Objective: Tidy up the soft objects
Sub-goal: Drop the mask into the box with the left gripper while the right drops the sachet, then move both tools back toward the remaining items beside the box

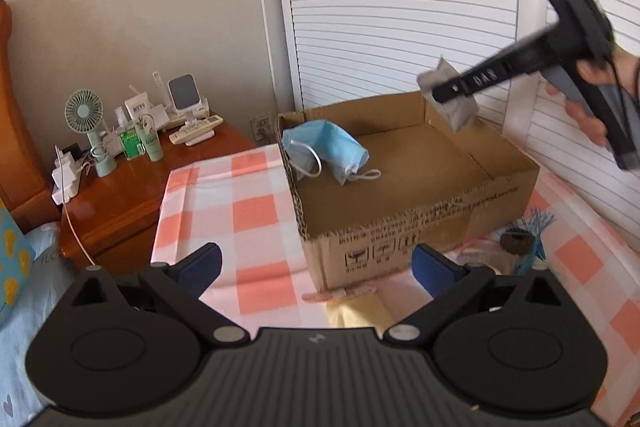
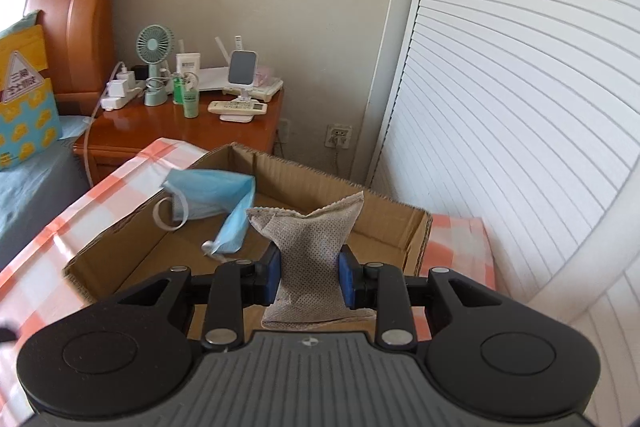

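L gripper (image 1: 316,267) has its jaws spread wide w/ nothing between the blue pads, hanging over the checked cloth (image 1: 224,195) just near of the cardboard box (image 1: 400,227). R gripper (image 2: 309,277) is clenched on a grey dotted pouch (image 2: 312,239), pads pinching its middle, held above the box's right side. Blue face mask (image 1: 324,147) lies in the box at its far-left corner, partly draped on the rim.
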